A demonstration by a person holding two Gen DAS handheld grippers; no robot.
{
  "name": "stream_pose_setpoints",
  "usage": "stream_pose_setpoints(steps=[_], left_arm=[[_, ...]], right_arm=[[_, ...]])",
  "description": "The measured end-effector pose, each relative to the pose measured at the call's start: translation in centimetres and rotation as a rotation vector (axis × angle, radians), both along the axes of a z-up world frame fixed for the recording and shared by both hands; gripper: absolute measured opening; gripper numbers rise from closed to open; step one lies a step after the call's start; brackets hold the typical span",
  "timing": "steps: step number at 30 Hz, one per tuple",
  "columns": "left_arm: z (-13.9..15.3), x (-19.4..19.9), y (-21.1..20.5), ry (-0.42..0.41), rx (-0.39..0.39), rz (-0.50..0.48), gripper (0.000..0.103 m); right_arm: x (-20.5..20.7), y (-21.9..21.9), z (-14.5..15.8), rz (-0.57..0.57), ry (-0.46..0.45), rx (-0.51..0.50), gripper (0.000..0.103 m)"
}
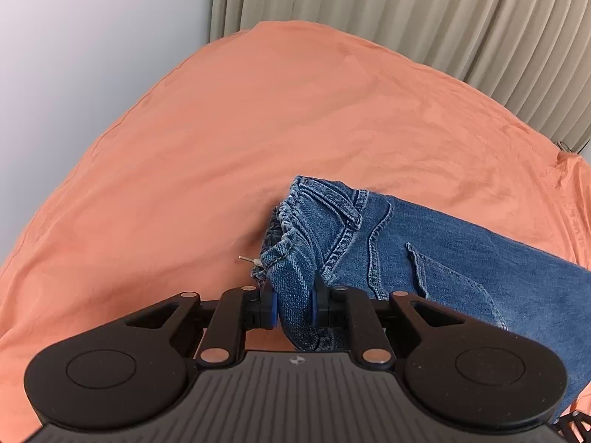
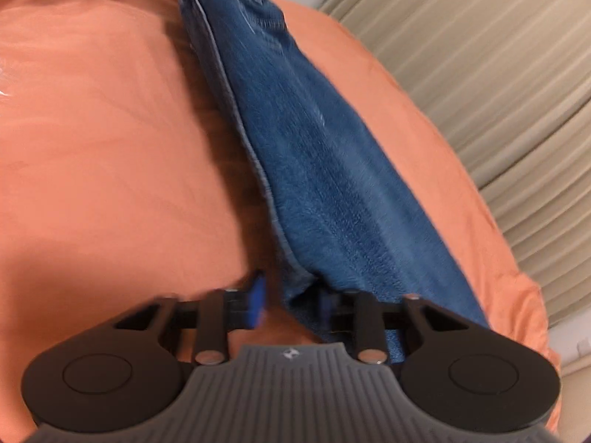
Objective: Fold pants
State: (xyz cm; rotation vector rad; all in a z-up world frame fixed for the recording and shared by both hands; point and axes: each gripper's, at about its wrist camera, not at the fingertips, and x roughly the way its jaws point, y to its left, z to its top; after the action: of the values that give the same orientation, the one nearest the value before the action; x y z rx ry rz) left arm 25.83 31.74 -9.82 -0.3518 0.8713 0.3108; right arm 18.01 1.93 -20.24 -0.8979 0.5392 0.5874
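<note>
Gripping the jeans at the waistband corner with the left gripper, jaws pinched narrow on a bunch of denim near the belt loop. Lying along the orange bedsheet, with the seat and back pocket facing up just beyond that grip. Holding at the other end with the right gripper: jaws set wider, leg fabric between them and against the right-hand finger, though motion blur leaves firm closure impossible to tell. Judging the step as stretching the pants taut before a fold. Best done by keeping both ends level, pulling gently apart to flatten wrinkles, aligning the leg seams, then carrying one end over toward the other without dragging the sheet. No brand or readable writing visible; only a small round emblem on each gripper body.
</note>
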Motion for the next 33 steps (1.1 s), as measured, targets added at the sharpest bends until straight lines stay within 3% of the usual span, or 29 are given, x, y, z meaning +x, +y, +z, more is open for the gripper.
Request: stream_pose_setpoints(steps=[6, 10, 16, 19, 23, 26, 29, 31, 33], left_arm=[[-0.1, 0.4, 0.1, 0.023, 0.048, -0.011, 0.017], [-1.3, 0.8, 0.1, 0.079, 0.056, -0.017, 0.018], [-4.1, 1.6, -0.2, 0.158, 0.104, -0.021, 0.02], [-4.3, 1.7, -0.9, 0.183, 0.155, -0.039, 0.027], [-3.6, 1.8, -2.1, 0.244, 0.32, -0.077, 0.063], [-2.2, 1.2, -3.4, 0.268, 0.429, -0.096, 0.066], [-0.7, 0.5, -5.0, 0.287, 0.523, -0.085, 0.065], [0.9, -0.1, -6.2, 0.26, 0.548, -0.093, 0.065], [2.6, -0.8, -7.5, 0.216, 0.519, -0.115, 0.065]], right_arm=[[-3.1, -0.5, 1.8, 0.052, -0.051, 0.024, 0.0], [-3.5, -0.7, 0.8, 0.075, 0.012, -0.005, 0.0], [-1.5, 0.7, -0.1, -0.007, 0.084, 0.029, 0.0], [-1.0, 0.5, -0.2, -0.012, 0.104, 0.026, 0.0], [-0.4, -0.2, 0.6, -0.041, 0.152, 0.058, 0.0], [-0.2, -1.1, 1.3, -0.058, 0.246, 0.114, 0.0], [-1.6, -2.4, 2.2, -0.075, 0.244, 0.143, 0.0], [-1.6, -4.0, 3.4, -0.104, 0.262, 0.191, 0.0], [-2.2, -6.0, 4.7, -0.154, 0.264, 0.252, 0.0]])
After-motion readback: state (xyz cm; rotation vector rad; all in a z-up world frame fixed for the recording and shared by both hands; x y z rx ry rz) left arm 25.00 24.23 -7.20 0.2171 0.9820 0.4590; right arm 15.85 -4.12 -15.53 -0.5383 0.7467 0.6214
